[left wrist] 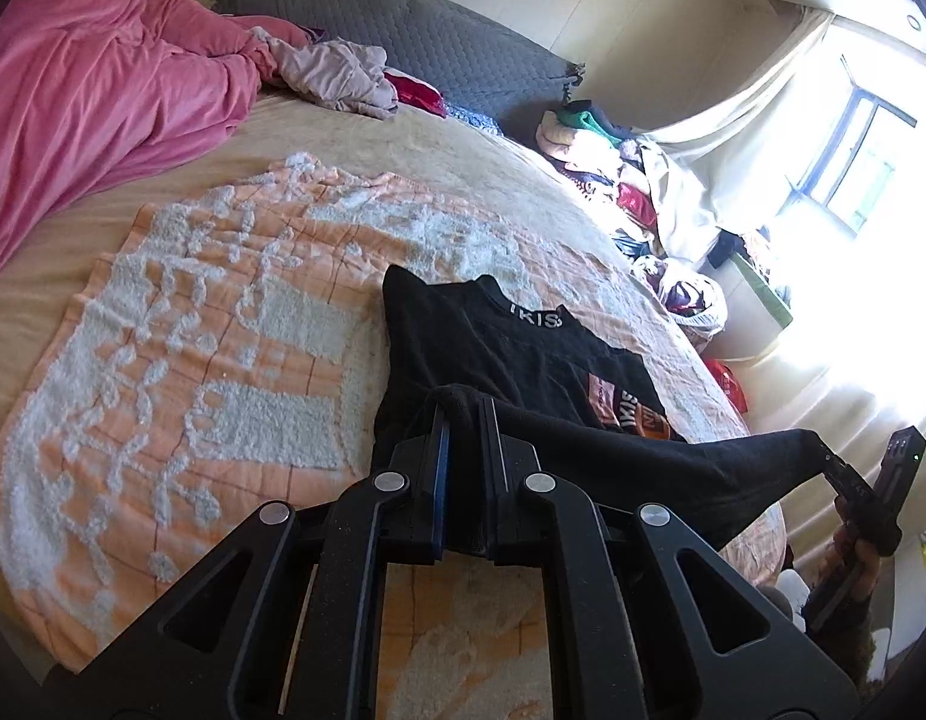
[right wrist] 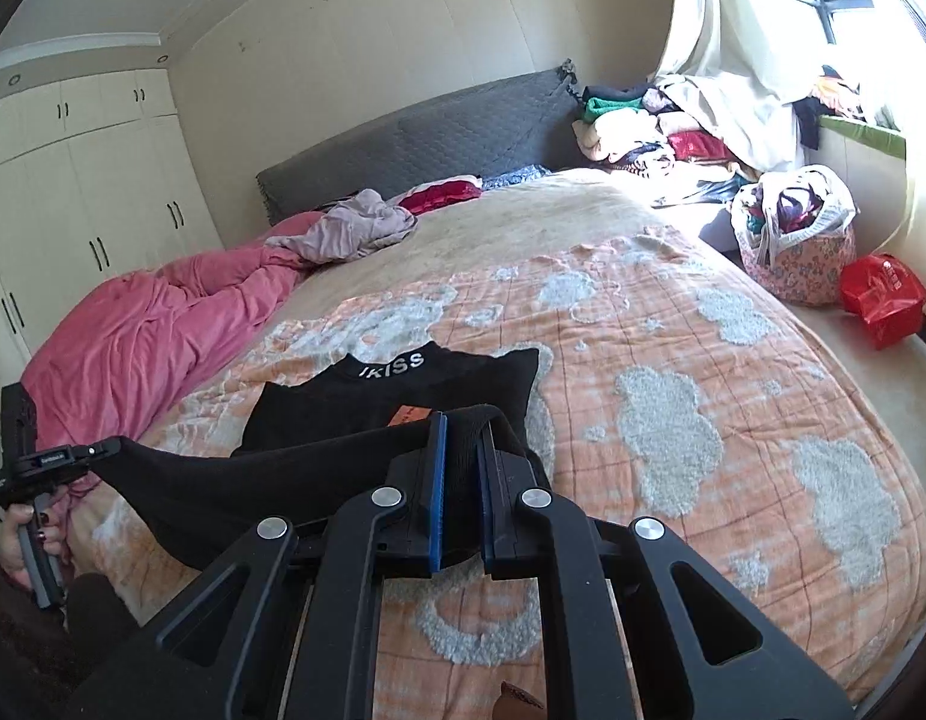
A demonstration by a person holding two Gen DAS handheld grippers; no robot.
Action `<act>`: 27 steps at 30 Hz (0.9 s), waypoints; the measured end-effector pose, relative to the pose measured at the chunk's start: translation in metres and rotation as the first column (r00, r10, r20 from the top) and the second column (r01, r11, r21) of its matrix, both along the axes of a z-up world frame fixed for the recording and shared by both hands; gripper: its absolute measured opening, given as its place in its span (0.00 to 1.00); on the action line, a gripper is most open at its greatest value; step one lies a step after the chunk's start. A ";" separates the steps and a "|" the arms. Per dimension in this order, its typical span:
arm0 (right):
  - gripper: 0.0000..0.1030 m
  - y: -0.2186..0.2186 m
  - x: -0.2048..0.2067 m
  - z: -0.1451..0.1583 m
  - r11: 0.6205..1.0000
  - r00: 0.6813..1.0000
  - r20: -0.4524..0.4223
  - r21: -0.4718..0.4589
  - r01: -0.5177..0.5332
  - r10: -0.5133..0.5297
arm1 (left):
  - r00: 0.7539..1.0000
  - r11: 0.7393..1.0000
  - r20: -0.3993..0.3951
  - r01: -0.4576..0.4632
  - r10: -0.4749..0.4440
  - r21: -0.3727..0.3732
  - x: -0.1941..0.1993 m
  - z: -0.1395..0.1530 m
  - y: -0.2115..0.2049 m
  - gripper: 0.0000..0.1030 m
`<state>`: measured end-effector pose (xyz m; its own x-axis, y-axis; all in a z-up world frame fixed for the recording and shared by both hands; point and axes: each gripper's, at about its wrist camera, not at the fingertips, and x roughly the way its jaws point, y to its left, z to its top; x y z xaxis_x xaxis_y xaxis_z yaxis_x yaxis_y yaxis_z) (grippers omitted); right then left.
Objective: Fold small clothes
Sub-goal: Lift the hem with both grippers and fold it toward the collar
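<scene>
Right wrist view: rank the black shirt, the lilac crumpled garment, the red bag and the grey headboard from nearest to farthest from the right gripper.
1. black shirt, clamped in the right gripper.
2. red bag, off the bed's right side.
3. lilac crumpled garment, far left, before the headboard.
4. grey headboard, at the far wall.

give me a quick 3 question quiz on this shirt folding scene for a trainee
1. True or false: both tongs, left and right, are shut on the hem of the black shirt.
2. Which part of the shirt lies flat on the orange and white blanket? A) the collar end B) the hem end C) none of it
3. Fill in: the heaped bedding beside the blanket, the ____ duvet, lies toward the grey headboard.

Key: 1 true. 2 A; the collar with white lettering rests on the blanket while the hem is lifted. 3 pink.
</scene>
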<state>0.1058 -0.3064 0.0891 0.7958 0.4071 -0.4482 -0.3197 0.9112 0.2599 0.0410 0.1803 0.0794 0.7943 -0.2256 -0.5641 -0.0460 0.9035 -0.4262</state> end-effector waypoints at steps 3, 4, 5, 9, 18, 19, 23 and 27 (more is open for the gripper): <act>0.08 0.006 0.013 0.003 1.000 1.000 0.021 -0.020 0.012 -0.011 | 1.000 1.000 0.009 -0.012 0.012 -0.003 0.015 0.004 0.003 0.03; 0.08 0.008 0.019 0.005 1.000 1.000 0.024 -0.022 0.016 -0.015 | 1.000 1.000 0.012 -0.015 0.015 -0.002 0.020 0.005 0.004 0.03; 0.08 0.009 0.023 0.006 1.000 0.999 0.026 -0.025 0.019 -0.018 | 1.000 1.000 0.013 -0.018 0.018 -0.004 0.024 0.006 0.005 0.03; 0.08 0.016 0.041 0.010 0.999 0.999 0.041 -0.035 0.031 -0.029 | 0.999 0.999 0.023 -0.027 0.027 -0.018 0.040 0.010 0.009 0.03; 0.08 0.024 0.079 0.006 0.998 0.998 0.025 -0.037 0.057 -0.057 | 0.999 0.999 0.012 -0.034 0.034 -0.021 0.076 0.006 0.015 0.03; 0.08 0.026 0.084 0.005 0.998 0.998 0.020 -0.035 0.061 -0.061 | 0.999 0.999 0.009 -0.036 0.036 -0.023 0.078 0.005 0.016 0.03; 0.08 0.030 0.100 0.001 0.997 0.998 -0.001 -0.022 0.069 -0.069 | 0.999 0.998 -0.002 -0.049 0.049 -0.037 0.092 -0.002 0.023 0.03; 0.08 0.036 0.117 -0.004 0.997 0.998 -0.011 -0.035 0.068 -0.068 | 0.998 0.997 -0.032 -0.062 0.060 -0.043 0.109 -0.012 0.029 0.03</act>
